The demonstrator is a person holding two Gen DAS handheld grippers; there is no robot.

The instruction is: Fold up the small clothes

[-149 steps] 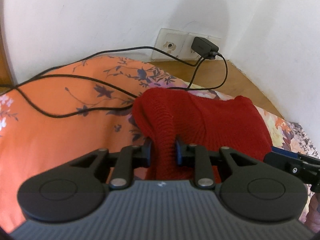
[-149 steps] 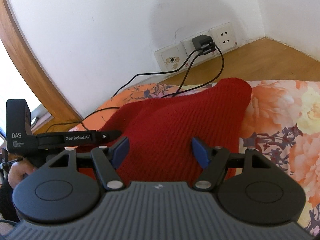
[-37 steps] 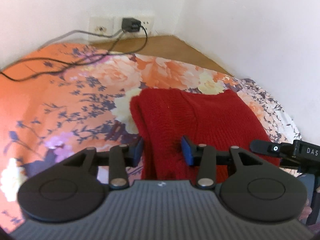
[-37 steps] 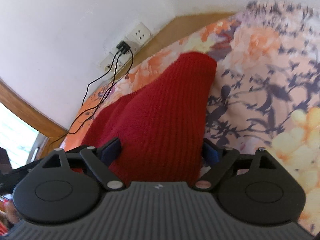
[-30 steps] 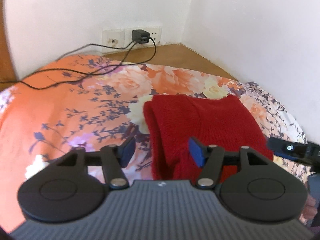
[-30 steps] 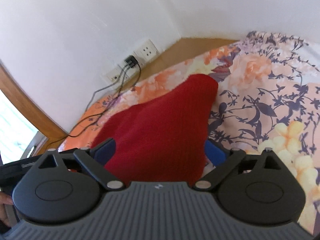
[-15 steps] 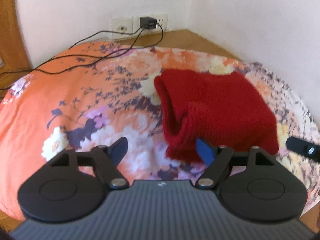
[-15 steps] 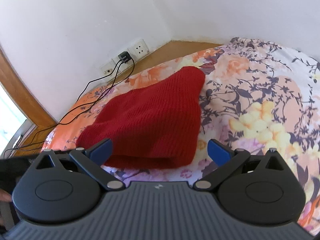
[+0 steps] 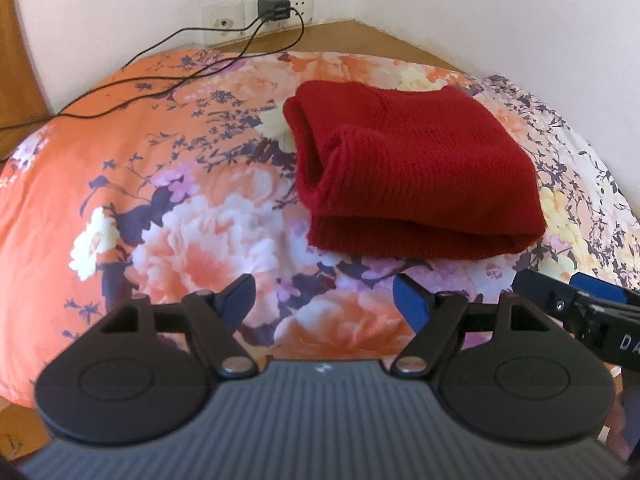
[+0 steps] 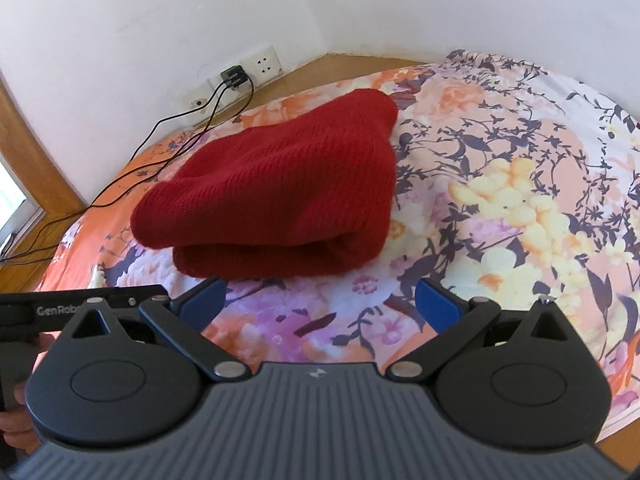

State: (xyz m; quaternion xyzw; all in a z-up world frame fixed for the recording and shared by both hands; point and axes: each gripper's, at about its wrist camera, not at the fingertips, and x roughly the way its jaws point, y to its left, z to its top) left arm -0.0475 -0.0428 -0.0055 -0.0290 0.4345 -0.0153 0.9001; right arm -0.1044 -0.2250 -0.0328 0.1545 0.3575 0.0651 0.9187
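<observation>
A red knitted garment (image 9: pixel 416 168) lies folded in a thick bundle on the floral bedsheet (image 9: pixel 180 216). In the right wrist view the same red garment (image 10: pixel 280 188) shows its folded edge toward me. My left gripper (image 9: pixel 324 300) hovers open just short of the bundle's near edge, nothing between its fingers. My right gripper (image 10: pixel 320 304) is open too, pulled back a little from the fold, holding nothing. The right gripper's tip (image 9: pixel 576 304) shows at the lower right of the left wrist view.
Black cables (image 9: pixel 192 68) run across the sheet's far left to a charger (image 9: pixel 274 9) plugged into wall sockets. White walls meet in a corner behind the bed. A wooden ledge (image 9: pixel 360 36) borders the bed. A person's hand (image 10: pixel 20 392) holds the left gripper's handle.
Both grippers let go of the red garment, opened wide and drew back toward me. The garment now rests folded on the sheet, farther from both cameras.
</observation>
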